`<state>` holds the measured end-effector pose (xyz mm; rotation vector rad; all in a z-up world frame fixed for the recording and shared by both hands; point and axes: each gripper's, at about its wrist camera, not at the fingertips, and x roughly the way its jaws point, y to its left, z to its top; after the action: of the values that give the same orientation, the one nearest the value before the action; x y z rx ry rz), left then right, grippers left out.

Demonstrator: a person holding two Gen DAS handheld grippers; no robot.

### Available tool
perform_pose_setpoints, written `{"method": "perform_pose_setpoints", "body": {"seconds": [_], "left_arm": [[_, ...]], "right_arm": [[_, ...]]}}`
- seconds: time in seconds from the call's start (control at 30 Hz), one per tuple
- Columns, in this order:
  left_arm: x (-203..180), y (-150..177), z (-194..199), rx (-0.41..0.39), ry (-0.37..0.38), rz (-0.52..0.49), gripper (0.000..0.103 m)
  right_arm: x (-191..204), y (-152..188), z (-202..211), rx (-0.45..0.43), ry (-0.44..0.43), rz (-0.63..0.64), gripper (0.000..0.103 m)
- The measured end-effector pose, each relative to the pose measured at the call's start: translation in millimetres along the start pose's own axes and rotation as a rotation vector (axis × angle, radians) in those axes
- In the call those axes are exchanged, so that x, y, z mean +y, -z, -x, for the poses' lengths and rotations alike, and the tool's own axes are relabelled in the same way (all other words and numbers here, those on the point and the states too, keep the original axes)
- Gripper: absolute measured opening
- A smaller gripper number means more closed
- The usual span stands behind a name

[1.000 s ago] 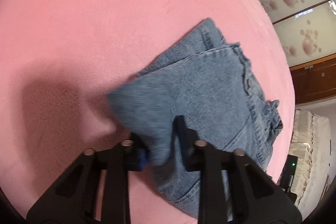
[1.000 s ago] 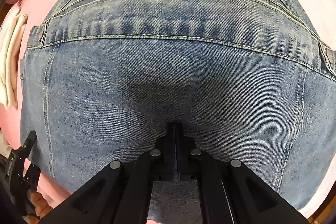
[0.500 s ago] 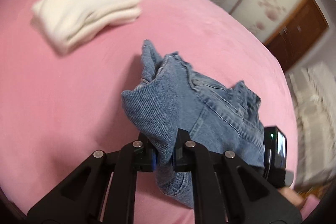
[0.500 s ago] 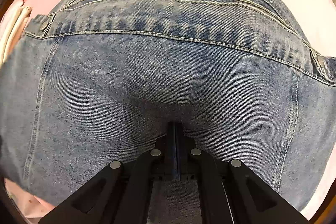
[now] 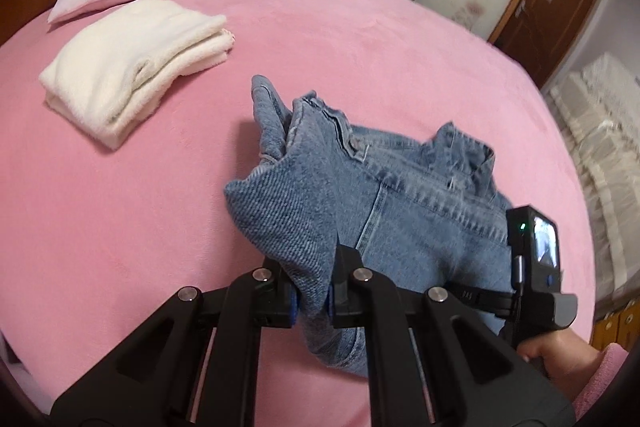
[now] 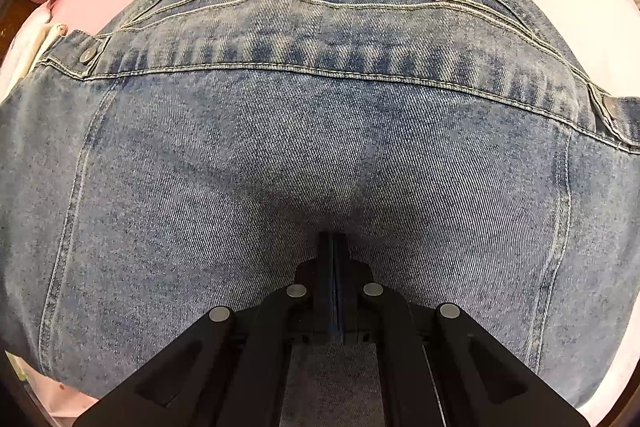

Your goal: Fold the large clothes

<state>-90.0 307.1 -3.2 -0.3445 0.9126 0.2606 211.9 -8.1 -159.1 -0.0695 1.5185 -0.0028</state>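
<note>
Lower centre, left wrist view: the left gripper, fingers closed on a bunched corner of the denim jacket. Lower centre, right wrist view: the right gripper, fingers pressed together with a thin pinch of the jacket's back panel between them. Mid-frame, the jacket appears already folded into a compact, thick bundle, faded blue with pale seams and metal buttons, just above or on the pink bed. Judged late stage: placing and releasing remain. Upper left: folded white garment.
</note>
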Motion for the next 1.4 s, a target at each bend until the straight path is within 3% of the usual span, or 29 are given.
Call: {"method": "perform_pose_setpoints", "body": {"seconds": [0.23, 0.4, 0.6, 0.73, 0.83, 0.93, 1.0, 1.1, 1.23, 1.4], "left_arm": [[-9.5, -10.5, 5.7, 0.052, 0.039, -0.117, 0.007], [-43.2, -8.2, 26.6, -0.006, 0.08, -0.297, 0.006], [-132.8, 23.9, 68.3, -0.133, 0.117, -0.54, 0.006], [-199.7, 57.1, 84.9, -0.125, 0.155, -0.612, 0.006], [-256.7, 93.6, 91.2, -0.101, 0.187, -0.657, 0.006], [-299.2, 128.2, 87.1, -0.05, 0.211, -0.696, 0.006], [-326.5, 155.3, 78.4, 0.023, 0.219, -0.699, 0.006], [-358.7, 191.5, 78.7, 0.006, 0.188, -0.778, 0.006], [-375.8, 211.0, 80.5, 0.013, 0.174, -0.804, 0.006], [-375.4, 199.3, 83.3, -0.022, 0.173, -0.826, 0.006]], "right_arm": [[-23.7, 12.2, 5.0, -0.021, -0.023, -0.042, 0.002], [-45.5, 28.8, 19.6, -0.071, -0.076, -0.074, 0.002], [-71.5, 77.2, 34.4, -0.211, -0.157, -0.096, 0.002], [-85.8, 115.2, 48.4, -0.283, -0.204, -0.011, 0.002], [-118.7, 130.7, 52.2, -0.252, -0.375, -0.029, 0.002], [-170.0, 150.5, 46.7, -0.176, -0.653, -0.09, 0.002], [-194.6, 166.7, 44.6, -0.175, -0.758, -0.076, 0.001], [-233.1, 199.5, 43.0, -0.183, -0.897, -0.137, 0.0], [-263.0, 228.8, 45.0, -0.145, -0.976, -0.175, 0.0], [-280.0, 250.4, 56.1, -0.059, -0.992, -0.142, 0.0]]}}
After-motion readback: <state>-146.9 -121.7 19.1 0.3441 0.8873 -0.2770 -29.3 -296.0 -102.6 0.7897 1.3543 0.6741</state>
